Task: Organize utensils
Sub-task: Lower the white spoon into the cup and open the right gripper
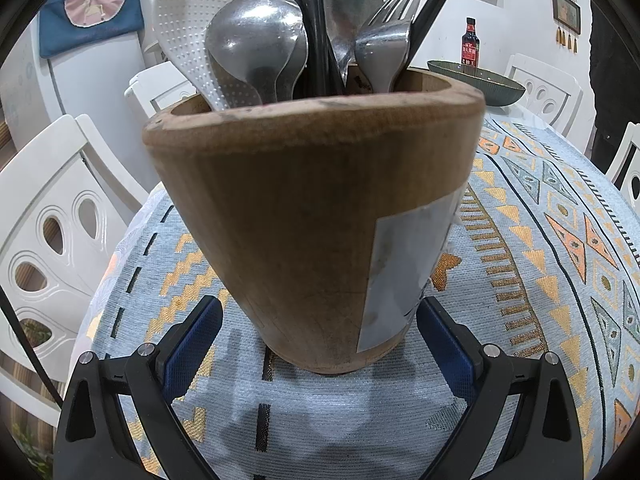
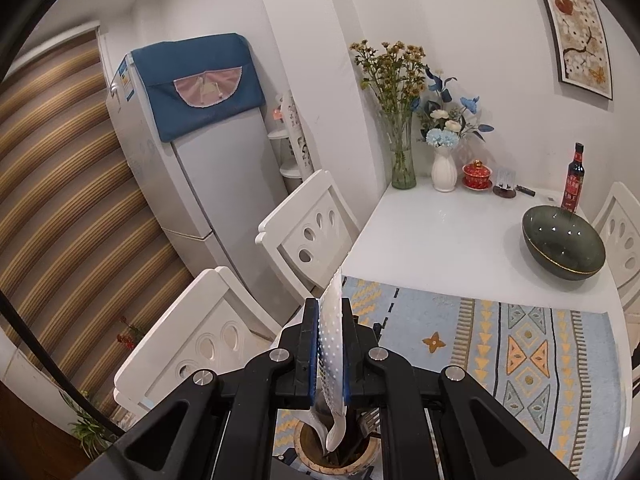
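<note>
Two tongs, two jobs: my right gripper (image 2: 331, 350) is clamped flat on the white rice paddle (image 2: 333, 336), its handle hanging into the wooden holder (image 2: 320, 462) below; my left gripper (image 1: 320, 344) stands wide open, its pads either side of the holder's (image 1: 312, 216) base without pressing it. I judge the paddle should go straight down, clear of spoons (image 1: 256, 44) and fork (image 1: 394, 20); release only once seated.
</note>
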The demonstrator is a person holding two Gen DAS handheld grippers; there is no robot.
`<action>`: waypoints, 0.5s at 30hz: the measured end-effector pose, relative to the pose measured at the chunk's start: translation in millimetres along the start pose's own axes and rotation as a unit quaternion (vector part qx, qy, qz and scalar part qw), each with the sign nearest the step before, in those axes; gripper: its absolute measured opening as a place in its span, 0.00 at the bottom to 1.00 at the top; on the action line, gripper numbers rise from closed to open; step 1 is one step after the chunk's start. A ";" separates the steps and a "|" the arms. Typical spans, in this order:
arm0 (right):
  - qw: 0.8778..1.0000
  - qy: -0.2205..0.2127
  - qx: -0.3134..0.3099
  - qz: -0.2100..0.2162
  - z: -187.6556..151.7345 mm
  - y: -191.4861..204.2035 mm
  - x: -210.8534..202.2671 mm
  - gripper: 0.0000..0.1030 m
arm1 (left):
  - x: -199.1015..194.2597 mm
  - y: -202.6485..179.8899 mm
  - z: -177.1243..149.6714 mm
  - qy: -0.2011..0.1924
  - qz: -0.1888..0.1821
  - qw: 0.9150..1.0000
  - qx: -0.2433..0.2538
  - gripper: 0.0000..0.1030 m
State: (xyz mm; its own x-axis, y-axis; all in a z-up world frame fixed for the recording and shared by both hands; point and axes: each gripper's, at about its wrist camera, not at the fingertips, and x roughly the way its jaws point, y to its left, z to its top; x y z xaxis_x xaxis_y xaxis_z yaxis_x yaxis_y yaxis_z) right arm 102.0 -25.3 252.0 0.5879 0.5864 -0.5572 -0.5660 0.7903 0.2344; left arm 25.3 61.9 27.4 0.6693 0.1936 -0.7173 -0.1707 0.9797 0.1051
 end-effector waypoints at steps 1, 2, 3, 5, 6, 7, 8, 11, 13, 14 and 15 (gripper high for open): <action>1.000 0.000 -0.002 -0.001 0.0 0.5 0.6 0.08 | 0.2 0.4 -0.1 0.000 0.000 1.000 0.000 0.95; 1.000 0.000 -0.003 -0.002 -0.1 1.1 1.4 0.08 | 0.1 0.2 0.0 0.000 0.000 1.000 0.000 0.95; 1.000 0.001 -0.004 -0.002 0.0 1.2 1.9 0.08 | 0.0 0.1 -0.1 0.000 0.000 1.000 0.000 0.95; 1.000 0.002 -0.005 -0.001 -0.2 1.8 2.8 0.08 | 0.2 0.4 -0.2 0.000 0.000 1.000 0.000 0.95; 1.000 0.003 -0.006 -0.001 -0.2 2.3 3.5 0.08 | 0.1 0.3 -0.2 0.000 0.000 1.000 0.000 0.95; 1.000 0.005 -0.007 0.000 -0.3 2.5 4.4 0.08 | 0.0 0.1 -0.2 0.000 0.000 1.000 0.000 0.95; 1.000 0.006 -0.007 0.000 -0.5 2.3 5.0 0.08 | 0.2 0.5 -0.3 0.000 0.000 1.000 0.000 0.95; 1.000 0.008 -0.008 0.000 -0.7 2.3 6.2 0.07 | 0.0 0.2 -0.3 0.000 0.000 1.000 0.000 0.95; 1.000 0.008 -0.008 0.001 -0.6 2.5 6.6 0.08 | 0.0 0.2 -0.2 0.000 -0.001 1.000 0.000 0.95; 1.000 0.008 -0.009 0.001 -1.1 2.7 7.0 0.08 | 0.0 0.1 0.3 0.000 0.000 1.000 0.000 0.95; 1.000 0.009 -0.009 0.001 -1.2 3.0 7.2 0.07 | -0.3 0.1 0.7 0.000 0.000 1.000 0.000 0.95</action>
State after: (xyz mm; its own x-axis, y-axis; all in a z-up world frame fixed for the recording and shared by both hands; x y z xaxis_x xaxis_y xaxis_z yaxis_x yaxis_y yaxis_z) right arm 103.8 -19.0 247.8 0.5766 0.5848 -0.5705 -0.5775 0.7857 0.2218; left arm 25.6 62.0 28.2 0.6695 0.1933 -0.7172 -0.1707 0.9797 0.1047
